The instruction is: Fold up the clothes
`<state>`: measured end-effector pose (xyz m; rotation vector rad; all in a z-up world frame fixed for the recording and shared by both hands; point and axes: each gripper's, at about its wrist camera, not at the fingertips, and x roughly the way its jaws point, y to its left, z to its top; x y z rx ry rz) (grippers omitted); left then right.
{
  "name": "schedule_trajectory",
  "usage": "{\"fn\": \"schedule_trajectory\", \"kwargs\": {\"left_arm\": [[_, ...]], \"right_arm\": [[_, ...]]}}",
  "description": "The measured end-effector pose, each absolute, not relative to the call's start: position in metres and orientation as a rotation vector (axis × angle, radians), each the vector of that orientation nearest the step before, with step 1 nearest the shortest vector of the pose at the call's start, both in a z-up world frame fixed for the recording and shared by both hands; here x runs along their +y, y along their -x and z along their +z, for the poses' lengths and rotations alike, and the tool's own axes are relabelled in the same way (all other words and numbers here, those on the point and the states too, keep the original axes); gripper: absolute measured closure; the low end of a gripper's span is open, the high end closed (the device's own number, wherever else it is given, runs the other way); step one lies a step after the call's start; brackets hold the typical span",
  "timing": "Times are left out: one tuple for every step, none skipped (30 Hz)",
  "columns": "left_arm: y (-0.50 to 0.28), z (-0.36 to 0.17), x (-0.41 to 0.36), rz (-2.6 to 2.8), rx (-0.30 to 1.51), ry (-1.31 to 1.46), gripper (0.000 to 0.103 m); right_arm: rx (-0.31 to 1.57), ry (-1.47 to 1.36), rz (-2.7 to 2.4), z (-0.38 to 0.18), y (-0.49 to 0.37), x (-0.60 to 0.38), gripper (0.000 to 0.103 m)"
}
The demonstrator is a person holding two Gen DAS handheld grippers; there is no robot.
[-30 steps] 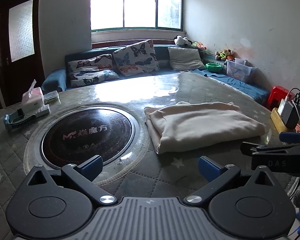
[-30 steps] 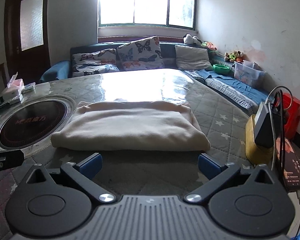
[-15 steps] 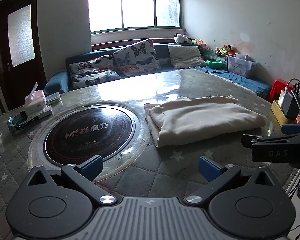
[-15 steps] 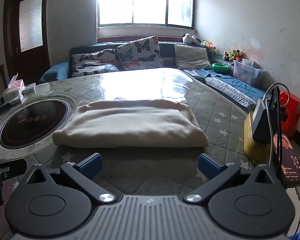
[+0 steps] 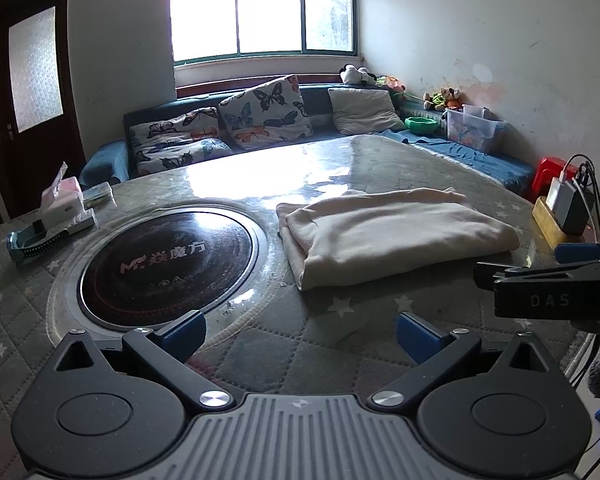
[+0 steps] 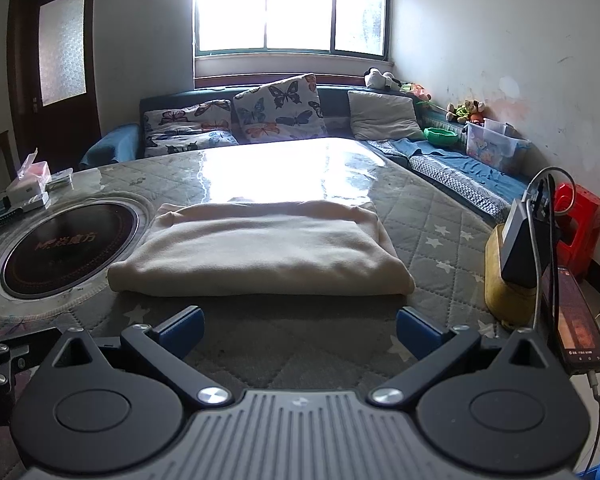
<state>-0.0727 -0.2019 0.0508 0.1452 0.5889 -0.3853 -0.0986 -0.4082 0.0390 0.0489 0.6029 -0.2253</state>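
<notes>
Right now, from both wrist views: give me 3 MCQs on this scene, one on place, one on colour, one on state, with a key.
1. Where does the folded garment lie relative to the round black cooktop?
A. on top of it
B. beside it, on the quilted table
C. on the sofa

2. What colour is the garment?
A. cream
B. navy
C. red

3. What state are the two tools in?
A. both shut on the garment
B. left open, right shut
C. both open, holding nothing

Key:
1 B, the garment rests on the table next to the cooktop's rim.
2 A, the cloth reads pale cream in both views.
3 C, the left tool and right tool show wide gaps short of the garment.
</notes>
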Motion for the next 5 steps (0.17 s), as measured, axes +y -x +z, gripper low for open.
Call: {"fn": "schedule_trajectory", "kwargs": {"left_arm": [[0.0728,0.0506,-0.2020,-0.388,0.591,-0.144,0.000],[0.0731,0.0504,-0.2024,-0.391,0.591,-0.145,0.000],[0.0734,0.0502,-0.2028,-0.395,0.592,-0.145,0.000],[0.0736,0.0501,-0.2032,-0.398,0.593,-0.146,0.000],[0.0739,0.0499,-0.2036,-0.402,0.593,-0.146,0.000]], "right_arm": [[0.603,-0.048,-0.225,0.0390,0.0987,-0.4080,0.000],[0.604,-0.048,-0.225,0.0389,0.0988,-0.4078,0.000],[0.604,-0.048,-0.225,0.0388,0.0989,-0.4076,0.000],[0.604,-0.047,-0.225,0.0388,0.0990,-0.4075,0.000],[0.604,-0.047,-0.225,0.0387,0.0991,-0.4073,0.000]]}}
